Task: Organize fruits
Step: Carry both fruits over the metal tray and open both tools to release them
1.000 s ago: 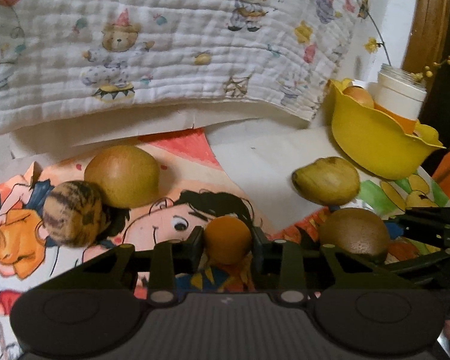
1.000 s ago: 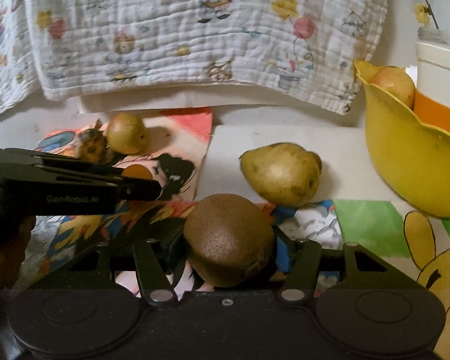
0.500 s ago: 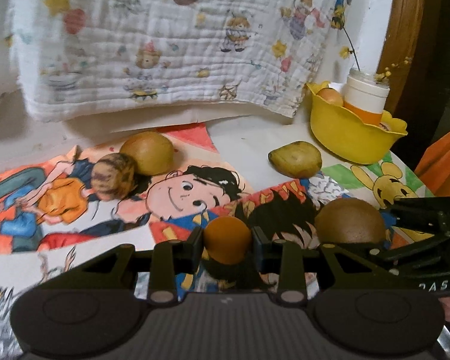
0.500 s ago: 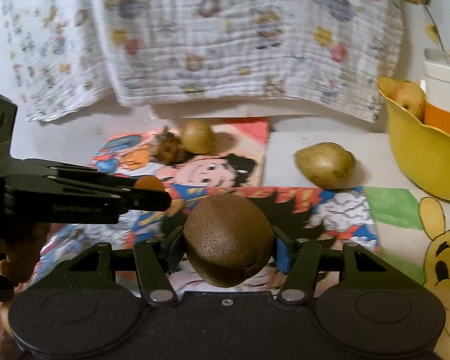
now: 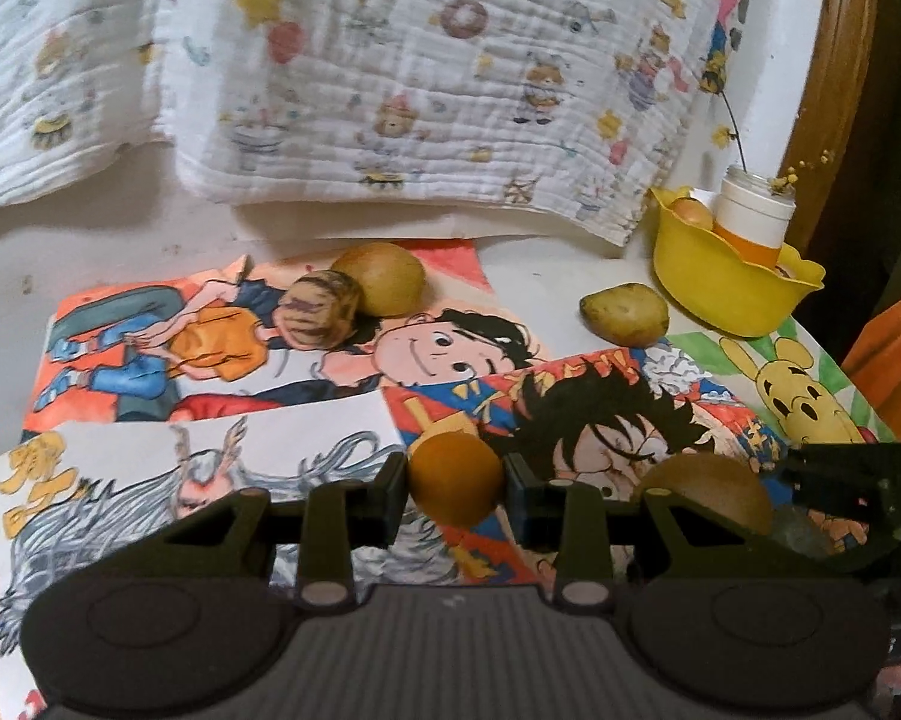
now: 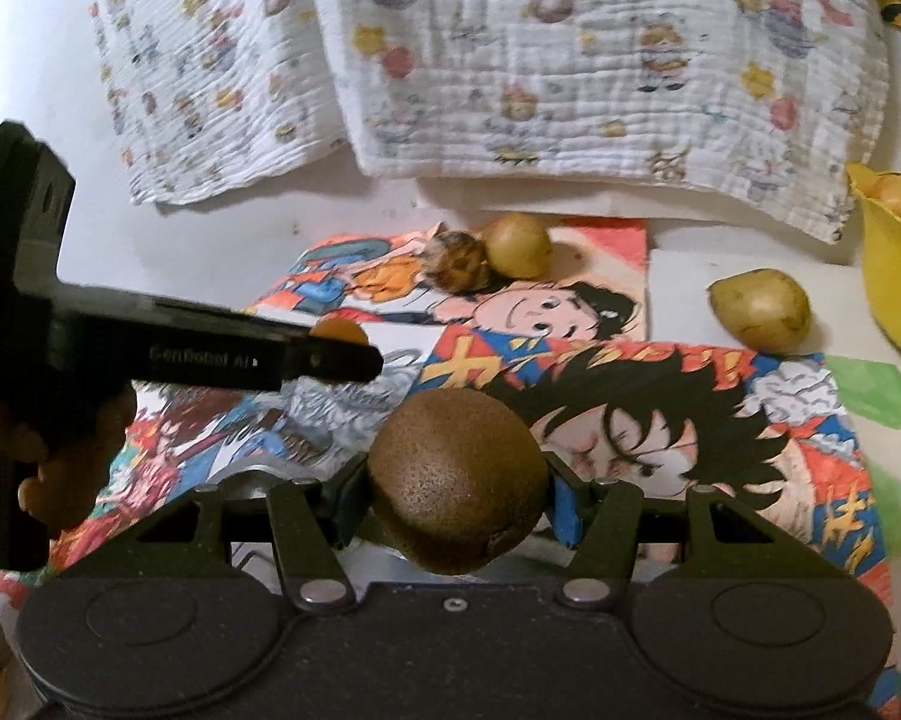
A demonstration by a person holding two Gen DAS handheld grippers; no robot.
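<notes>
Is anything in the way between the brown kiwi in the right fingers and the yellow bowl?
One thing might be. A yellow-green pear lies on the table just in front of the yellow bowl, roughly along the way from the kiwi. The kiwi is held up in the right gripper, so it could probably pass above the pear.

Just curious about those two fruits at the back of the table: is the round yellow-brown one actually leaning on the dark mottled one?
Touching. In the left wrist view the round yellow-brown fruit presses against the dark mottled fruit, with no gap between them.
</notes>
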